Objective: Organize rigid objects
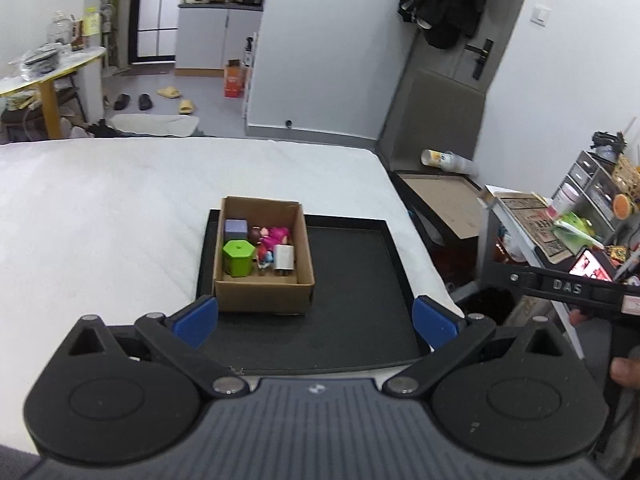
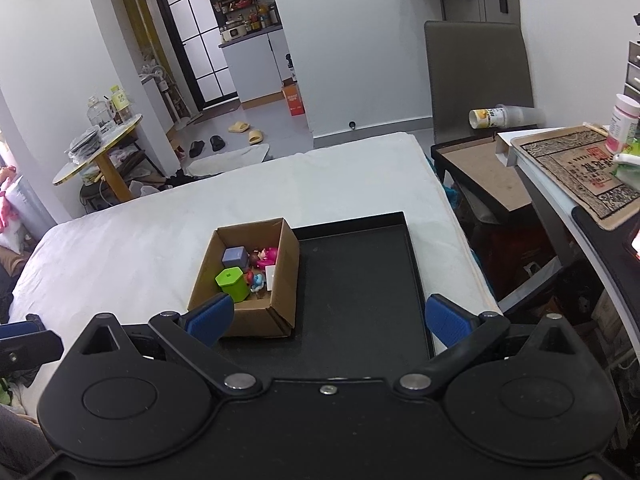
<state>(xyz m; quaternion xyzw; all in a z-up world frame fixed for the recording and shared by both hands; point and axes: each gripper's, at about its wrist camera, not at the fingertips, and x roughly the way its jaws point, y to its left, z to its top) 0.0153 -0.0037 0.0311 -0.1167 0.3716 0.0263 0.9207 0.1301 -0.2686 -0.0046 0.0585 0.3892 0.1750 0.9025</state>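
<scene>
Toys [image 1: 272,246] crowd the cardboard box [image 1: 264,292], figures indistinct; left gripper [image 1: 316,320] and right gripper [image 2: 328,320] both released.

one cardboard box [image 1: 264,294], one black tray [image 1: 360,280] (two grippers, both empty)

Open brown cardboard box [image 1: 262,284] at frame centre, upright, sitting on left part of black tray [image 1: 360,280]. Inside box: purple cube [image 1: 235,230] at far left, green hexagonal container [image 1: 238,257] with small hole in lid just in front, white rectangular block [image 1: 285,258] at right, pink figurine [image 1: 274,236] and small blue-red toy [image 1: 265,258] between them.
</scene>
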